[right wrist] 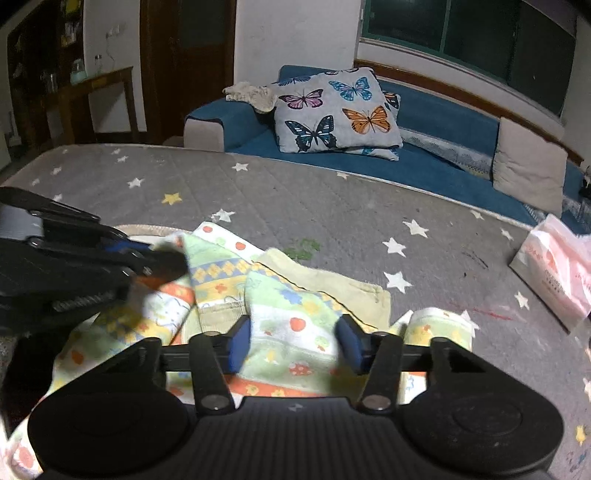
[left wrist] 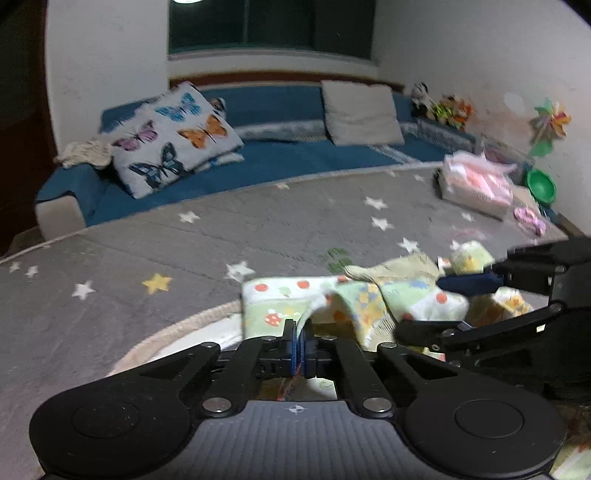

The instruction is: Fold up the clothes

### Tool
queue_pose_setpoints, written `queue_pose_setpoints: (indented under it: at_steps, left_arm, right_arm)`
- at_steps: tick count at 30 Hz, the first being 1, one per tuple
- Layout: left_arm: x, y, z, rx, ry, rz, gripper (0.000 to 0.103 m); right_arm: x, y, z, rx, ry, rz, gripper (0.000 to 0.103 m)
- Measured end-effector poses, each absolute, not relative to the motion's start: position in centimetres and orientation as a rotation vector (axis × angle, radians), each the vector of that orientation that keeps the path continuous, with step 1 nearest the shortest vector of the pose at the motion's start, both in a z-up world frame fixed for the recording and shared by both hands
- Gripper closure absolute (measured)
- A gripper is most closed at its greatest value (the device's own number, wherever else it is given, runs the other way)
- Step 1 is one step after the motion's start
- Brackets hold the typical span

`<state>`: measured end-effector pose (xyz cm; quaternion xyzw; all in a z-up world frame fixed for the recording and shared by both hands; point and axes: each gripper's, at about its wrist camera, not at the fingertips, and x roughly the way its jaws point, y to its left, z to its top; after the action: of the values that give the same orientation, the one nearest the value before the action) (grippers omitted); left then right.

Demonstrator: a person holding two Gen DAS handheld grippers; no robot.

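Pinching the cloth edge, your left claw is closed; drop the spread, empty right claw onto the fold ahead (keep tension).

- Home, living room: blue sofa under a window.
- Butterfly cushion, soft toys, star-patterned grey mat.
- Wooden side table.

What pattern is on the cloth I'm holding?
Pale green and white cloth with red fruit, mushrooms and yellow-blue diamond bands; clearest in the right wrist view.
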<state>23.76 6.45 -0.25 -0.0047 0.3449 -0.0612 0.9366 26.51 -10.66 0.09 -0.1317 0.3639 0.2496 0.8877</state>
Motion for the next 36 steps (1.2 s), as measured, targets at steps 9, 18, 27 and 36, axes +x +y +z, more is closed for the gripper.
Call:
queue_pose_setpoints:
  at_steps: [9, 18, 27, 36]
  left_arm:
    - [20.0, 8.2, 2.0, -0.02, 0.625, 0.001, 0.102]
    - [16.6, 10.9, 2.4, -0.091, 0.619, 0.093, 0.102]
    - [9.4, 15.7, 3.5, -0.19, 0.59, 0.241, 0.102]
    - [1.0, 18.2, 3.7, -0.259, 0.574, 0.327, 0.102]
  right_arm:
    - [25.6, -10.5, 0.5, -0.242, 0.759, 0.527, 0.059]
    - [25.6, -9.3, -0.1, -0.309, 0.768, 0.495, 0.091]
    - [22.6, -16.7, 5.1, -0.142, 0.668, 0.398, 0.101]
    - [16.7, -27.5, 7.4, -0.002, 0.613, 0.207, 0.103]
